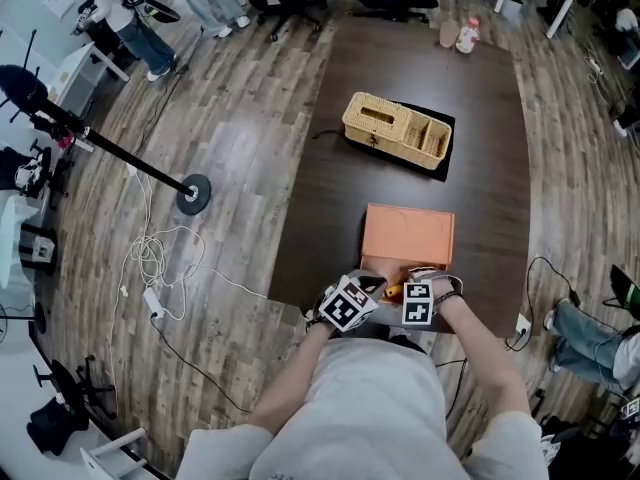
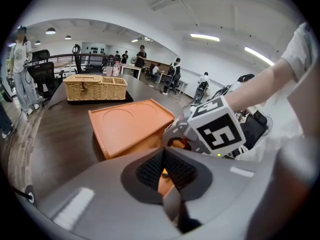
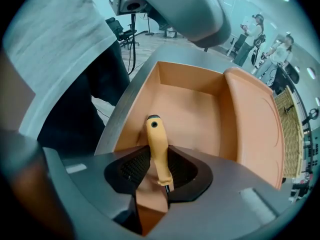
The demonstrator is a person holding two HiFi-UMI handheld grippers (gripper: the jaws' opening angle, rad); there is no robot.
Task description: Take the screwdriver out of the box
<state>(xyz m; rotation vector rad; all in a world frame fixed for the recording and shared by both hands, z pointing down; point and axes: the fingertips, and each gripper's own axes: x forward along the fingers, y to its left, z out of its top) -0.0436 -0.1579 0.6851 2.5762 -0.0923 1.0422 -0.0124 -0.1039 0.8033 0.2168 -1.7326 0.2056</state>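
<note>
One dark table (image 1: 420, 78) carries one orange box (image 3: 190, 84) with one lid (image 1: 407, 236), one wicker basket (image 1: 397, 130) on one black mat (image 1: 443, 120), one bottle with a red label (image 1: 466, 35) and one pale container (image 1: 447, 34) beside it. There is one screwdriver (image 3: 159, 149), yellow-handled. Two grippers show, the left gripper (image 2: 165, 170) and the right gripper (image 3: 159, 173), each with one marker cube (image 1: 347, 303). The floor holds one black stand (image 1: 193, 194) and one tangle of white cable (image 1: 150, 253).

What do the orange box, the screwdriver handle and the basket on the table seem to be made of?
Box: probably moulded plastic, smooth matte walls. Screwdriver handle: likely plastic or rubber, smooth yellow-orange. Basket: woven wicker or similar, visible weave.
</note>
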